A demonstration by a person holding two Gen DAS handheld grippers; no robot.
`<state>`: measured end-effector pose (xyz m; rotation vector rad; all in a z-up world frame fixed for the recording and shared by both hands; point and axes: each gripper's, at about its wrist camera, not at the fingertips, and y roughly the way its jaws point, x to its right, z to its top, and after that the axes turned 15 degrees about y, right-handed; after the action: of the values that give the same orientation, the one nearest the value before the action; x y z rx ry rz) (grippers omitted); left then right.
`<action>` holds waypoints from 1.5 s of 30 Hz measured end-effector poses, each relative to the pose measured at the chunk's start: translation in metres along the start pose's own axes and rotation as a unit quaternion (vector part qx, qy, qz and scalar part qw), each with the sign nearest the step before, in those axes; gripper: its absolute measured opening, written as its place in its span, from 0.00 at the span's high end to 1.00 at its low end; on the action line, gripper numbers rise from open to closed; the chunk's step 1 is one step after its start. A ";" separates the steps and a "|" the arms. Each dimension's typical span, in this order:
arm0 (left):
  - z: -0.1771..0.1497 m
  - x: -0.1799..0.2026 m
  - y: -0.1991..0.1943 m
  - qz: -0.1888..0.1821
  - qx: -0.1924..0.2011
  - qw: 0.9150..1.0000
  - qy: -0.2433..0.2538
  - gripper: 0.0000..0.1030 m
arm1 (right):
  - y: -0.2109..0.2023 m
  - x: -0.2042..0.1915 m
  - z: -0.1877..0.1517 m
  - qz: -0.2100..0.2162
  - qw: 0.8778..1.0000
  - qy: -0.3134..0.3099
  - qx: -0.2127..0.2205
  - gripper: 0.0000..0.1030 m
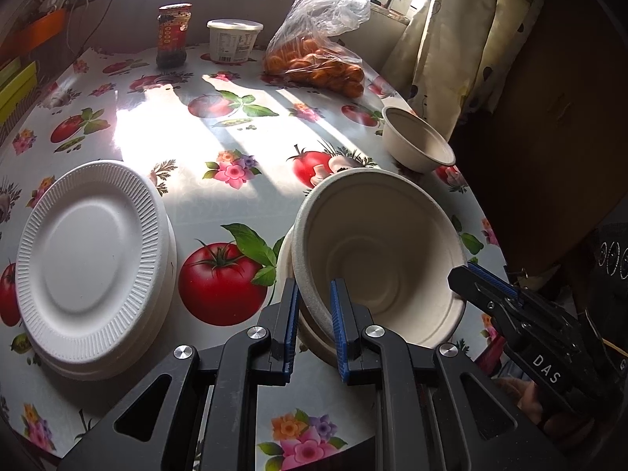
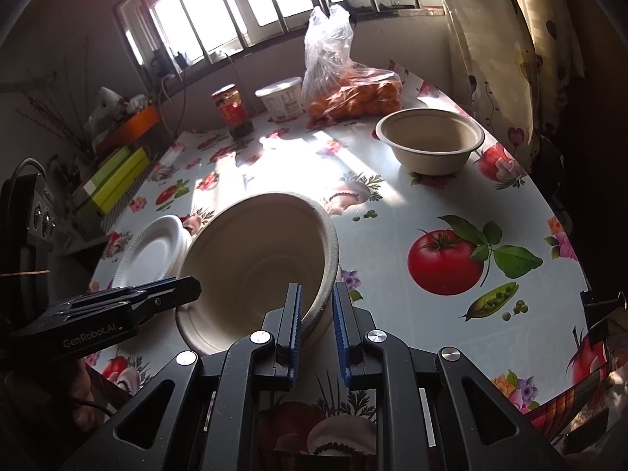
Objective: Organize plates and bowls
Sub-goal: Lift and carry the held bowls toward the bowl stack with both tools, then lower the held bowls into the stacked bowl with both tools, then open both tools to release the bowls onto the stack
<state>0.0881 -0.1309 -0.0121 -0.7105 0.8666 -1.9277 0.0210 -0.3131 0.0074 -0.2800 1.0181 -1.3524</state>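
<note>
Beige round paper bowl (image 1: 376,251), tilted on its side, fills the lower centre of both wrist views, nested over at least one more bowl whose rim shows beneath it. The left gripper (image 1: 313,325) is closed narrowly on the bowl's near wall, one blue pad outside and one inside. The right gripper (image 2: 317,329) pinches the opposite rim in the same way; it also appears at the lower right of the left view (image 1: 486,286).

A stack of white ribbed paper plates (image 1: 94,259) lies flat on the tomato-and-flower patterned tabletop (image 1: 219,196) at the left of the left view, well apart from the held bowl. A second beige paper bowl (image 2: 429,139) stands upright near the tabletop's right edge, in the upper right of the right view. Along the far edge stand a red-lidded glass jar (image 1: 172,35), a white plastic tub (image 1: 234,39) and a clear plastic bag of oranges (image 1: 314,62).
</note>
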 end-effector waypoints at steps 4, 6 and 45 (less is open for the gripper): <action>-0.001 -0.001 0.002 0.002 -0.004 1.000 -0.003 0.84 | 0.003 0.001 -0.001 0.000 1.000 0.000 -0.003 0.84; -0.001 -0.001 0.002 0.002 -0.004 1.000 -0.003 0.84 | 0.003 0.002 -0.002 -0.002 1.000 -0.001 -0.004 0.84; -0.002 0.002 0.007 0.025 -0.020 0.999 0.002 0.77 | 0.009 0.003 -0.004 0.002 1.000 0.002 -0.009 0.79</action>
<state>0.0895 -0.1347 -0.0188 -0.7013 0.9191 -1.8730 0.0238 -0.3122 -0.0019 -0.2879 1.0347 -1.3410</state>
